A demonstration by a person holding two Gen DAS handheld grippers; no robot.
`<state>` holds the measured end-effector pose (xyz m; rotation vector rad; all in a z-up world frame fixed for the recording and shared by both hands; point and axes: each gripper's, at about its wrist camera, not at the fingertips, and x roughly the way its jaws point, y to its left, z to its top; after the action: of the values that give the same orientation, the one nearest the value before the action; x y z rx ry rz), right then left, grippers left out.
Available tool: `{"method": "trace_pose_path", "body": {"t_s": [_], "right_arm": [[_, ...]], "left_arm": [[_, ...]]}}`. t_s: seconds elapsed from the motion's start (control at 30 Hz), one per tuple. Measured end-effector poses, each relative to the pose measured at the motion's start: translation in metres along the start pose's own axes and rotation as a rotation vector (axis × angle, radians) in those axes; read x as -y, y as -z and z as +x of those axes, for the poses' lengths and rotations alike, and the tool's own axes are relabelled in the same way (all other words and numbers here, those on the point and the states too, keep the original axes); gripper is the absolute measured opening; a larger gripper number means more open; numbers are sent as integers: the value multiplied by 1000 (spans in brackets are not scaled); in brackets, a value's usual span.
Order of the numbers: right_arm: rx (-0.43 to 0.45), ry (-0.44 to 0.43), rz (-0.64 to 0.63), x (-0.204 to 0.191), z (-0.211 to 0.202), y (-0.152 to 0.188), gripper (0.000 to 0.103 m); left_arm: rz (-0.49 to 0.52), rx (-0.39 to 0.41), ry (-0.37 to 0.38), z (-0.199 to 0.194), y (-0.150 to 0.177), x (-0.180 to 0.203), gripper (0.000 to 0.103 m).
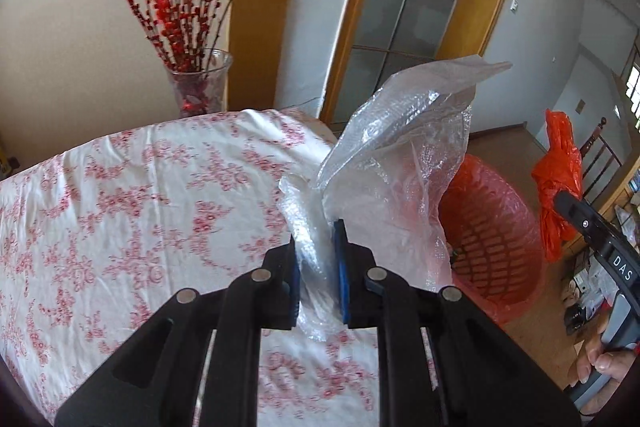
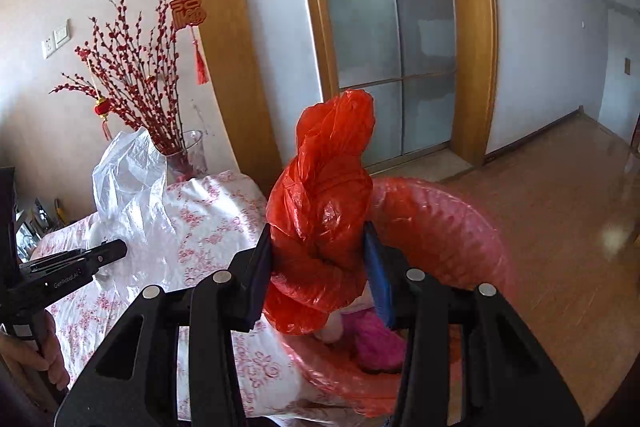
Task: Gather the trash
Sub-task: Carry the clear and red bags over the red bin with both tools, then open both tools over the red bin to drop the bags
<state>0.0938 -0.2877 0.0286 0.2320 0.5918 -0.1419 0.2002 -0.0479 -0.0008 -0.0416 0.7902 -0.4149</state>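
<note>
My left gripper is shut on a clear crumpled plastic bag, held above the right edge of the table; the bag also shows in the right wrist view. My right gripper is shut on a crumpled red plastic bag, held over the rim of the pink bin. The red bag also shows in the left wrist view, to the right of the bin. The bin is lined with red plastic and holds some pink trash.
The table has a white cloth with red flowers. A glass vase of red branches stands at its far edge. A glass door in a wooden frame is behind. Wooden floor lies right of the bin.
</note>
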Motion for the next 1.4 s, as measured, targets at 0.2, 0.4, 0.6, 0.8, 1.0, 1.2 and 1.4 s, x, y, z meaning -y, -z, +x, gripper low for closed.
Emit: {"method": "trace_pose_path", "body": {"t_s": [0.2,0.4,0.6,0.8,1.0,1.2,1.4], "right_arm": [[12,51,43,40,-4,0,44],[10,81,73,64,-2,2,44],[7,89,102,82,6,4,45],[15,78,100,91,15,2,70],[31,69,106,98,11,7,84],[74,126,55,89,-11,13,100],[140,210,-25,55,-47,22,101]], "left_arm": [[50,-33,87,25,-2,52,16],[88,-68,157,54,-2,90,16],[128,-106,192,82,0,122,16],[140,-137,205,103,5,137,24],[152,-152,191,113,9,133,44],[153,-92,142,89,17,112,57],[161,50,49,24,36,91,78]]}}
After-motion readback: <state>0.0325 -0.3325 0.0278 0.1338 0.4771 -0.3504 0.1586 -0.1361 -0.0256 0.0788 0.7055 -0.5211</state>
